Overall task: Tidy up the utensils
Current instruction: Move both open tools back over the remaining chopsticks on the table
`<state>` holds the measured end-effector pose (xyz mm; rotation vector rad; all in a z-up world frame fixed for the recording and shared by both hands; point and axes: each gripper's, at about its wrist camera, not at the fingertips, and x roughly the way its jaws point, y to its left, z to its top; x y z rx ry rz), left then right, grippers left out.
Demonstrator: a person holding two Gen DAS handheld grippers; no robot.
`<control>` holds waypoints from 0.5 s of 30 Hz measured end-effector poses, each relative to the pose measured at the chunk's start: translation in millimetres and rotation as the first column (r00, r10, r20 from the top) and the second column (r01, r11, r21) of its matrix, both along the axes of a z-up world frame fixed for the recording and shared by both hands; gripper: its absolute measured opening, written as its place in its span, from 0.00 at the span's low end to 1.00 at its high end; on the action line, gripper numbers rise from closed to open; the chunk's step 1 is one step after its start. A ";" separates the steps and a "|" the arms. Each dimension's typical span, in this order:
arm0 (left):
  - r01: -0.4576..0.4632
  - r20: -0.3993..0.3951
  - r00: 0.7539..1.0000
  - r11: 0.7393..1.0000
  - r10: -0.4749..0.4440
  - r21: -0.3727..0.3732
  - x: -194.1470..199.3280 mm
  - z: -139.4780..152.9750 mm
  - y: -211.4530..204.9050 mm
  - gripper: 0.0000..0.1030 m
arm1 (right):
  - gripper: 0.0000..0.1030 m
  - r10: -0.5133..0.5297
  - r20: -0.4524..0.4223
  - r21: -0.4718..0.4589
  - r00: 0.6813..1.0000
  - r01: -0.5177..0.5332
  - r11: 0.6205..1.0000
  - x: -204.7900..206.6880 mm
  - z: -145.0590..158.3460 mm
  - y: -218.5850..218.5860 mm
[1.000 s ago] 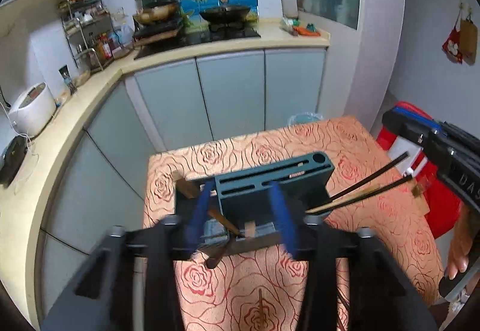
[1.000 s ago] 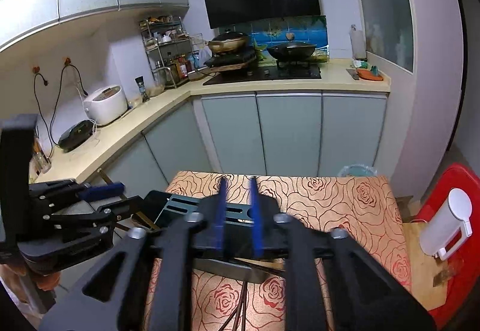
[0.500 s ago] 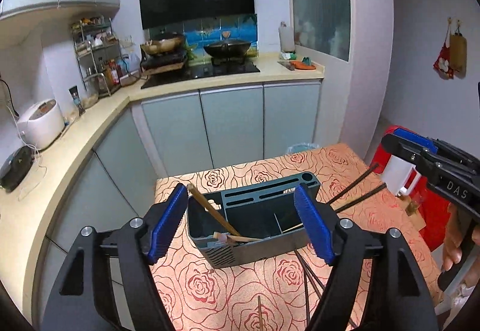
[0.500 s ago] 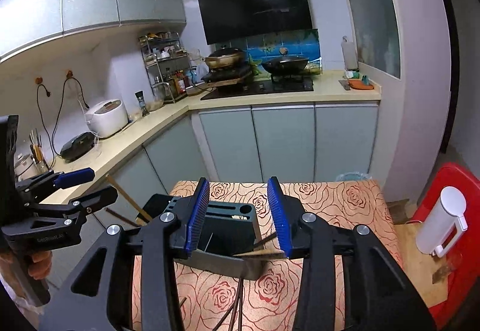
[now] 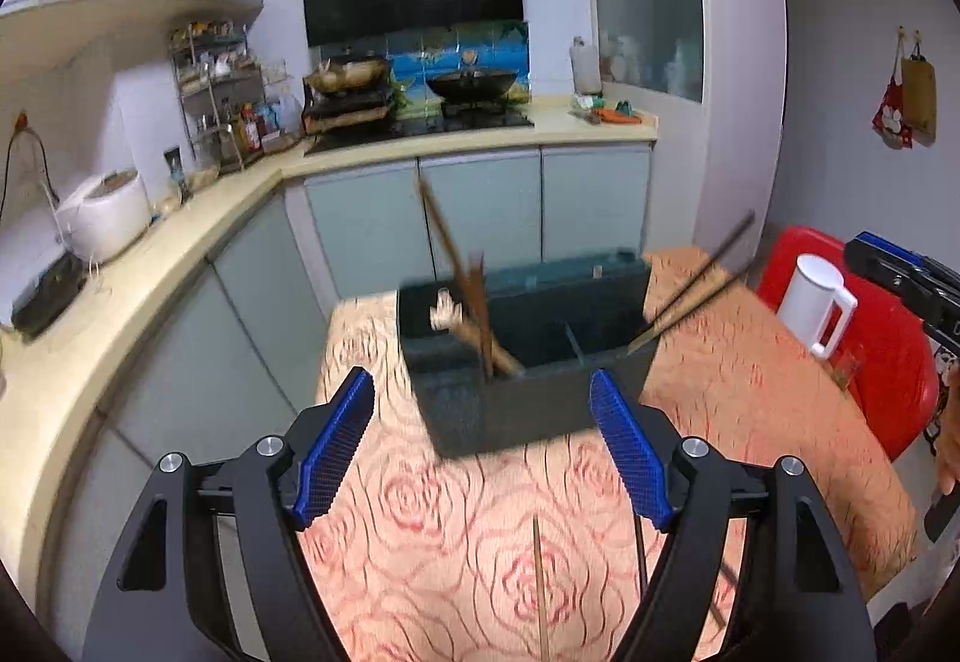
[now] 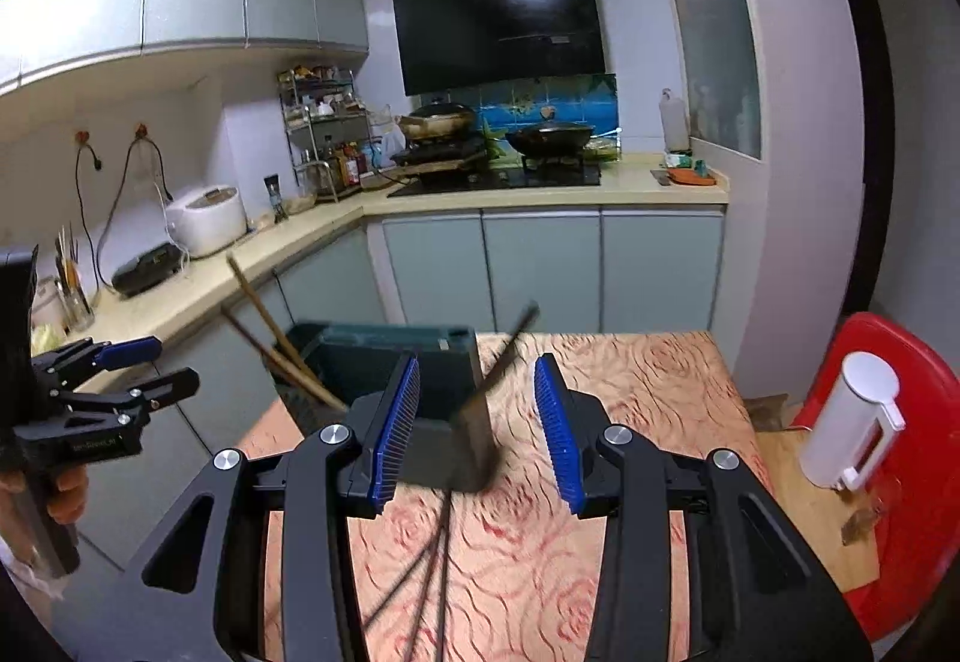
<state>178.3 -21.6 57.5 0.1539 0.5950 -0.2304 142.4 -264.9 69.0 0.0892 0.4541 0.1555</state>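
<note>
Both grippers have backed away from the holder (image 5: 528,362), chopsticks (image 5: 468,278) now leaning inside; left gripper (image 5: 480,452) and right gripper (image 6: 477,422) fingers spread, empty, ready for loose chopsticks (image 6: 438,560) nearby.

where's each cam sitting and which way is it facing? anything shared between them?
Left wrist: on the left tongs, facing the utensil holder on the table; own blue pads, right tongs at the edge.
Right wrist: on the right tongs, looking over the holder toward the stove; left tongs at left.
Shared: holder, table, stove, white jug.
</note>
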 end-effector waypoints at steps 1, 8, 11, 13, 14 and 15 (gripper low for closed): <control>-0.004 -0.016 1.000 1.000 0.004 0.005 -5.2 -11.3 3.1 0.70 | 0.38 -0.002 -0.004 -0.011 1.000 0.002 1.000 -6.6 -7.9 0.0; -0.027 -0.080 0.996 0.999 0.030 0.038 -31.0 -69.1 25.0 0.70 | 0.38 -0.011 -0.060 -0.089 0.998 0.006 0.996 -42.5 -68.2 9.5; -0.043 -0.122 0.991 0.999 0.046 0.026 -42.0 -92.0 34.8 0.70 | 0.38 -0.023 -0.091 -0.087 0.996 0.015 0.996 -53.7 -92.4 12.8; -0.054 -0.148 0.987 0.998 0.056 0.016 -51.0 -106.1 40.8 0.70 | 0.38 -0.026 -0.111 -0.081 0.993 0.017 0.997 -61.1 -106.1 15.2; -0.058 -0.153 0.986 0.998 0.060 0.015 -55.8 -111.7 43.3 0.70 | 0.38 -0.028 -0.122 -0.081 0.992 0.019 0.997 -64.6 -113.3 16.2; -0.060 -0.157 0.986 0.998 0.062 0.017 -60.7 -116.5 44.5 0.70 | 0.38 -0.028 -0.130 -0.080 0.991 0.018 0.997 -67.1 -117.8 17.3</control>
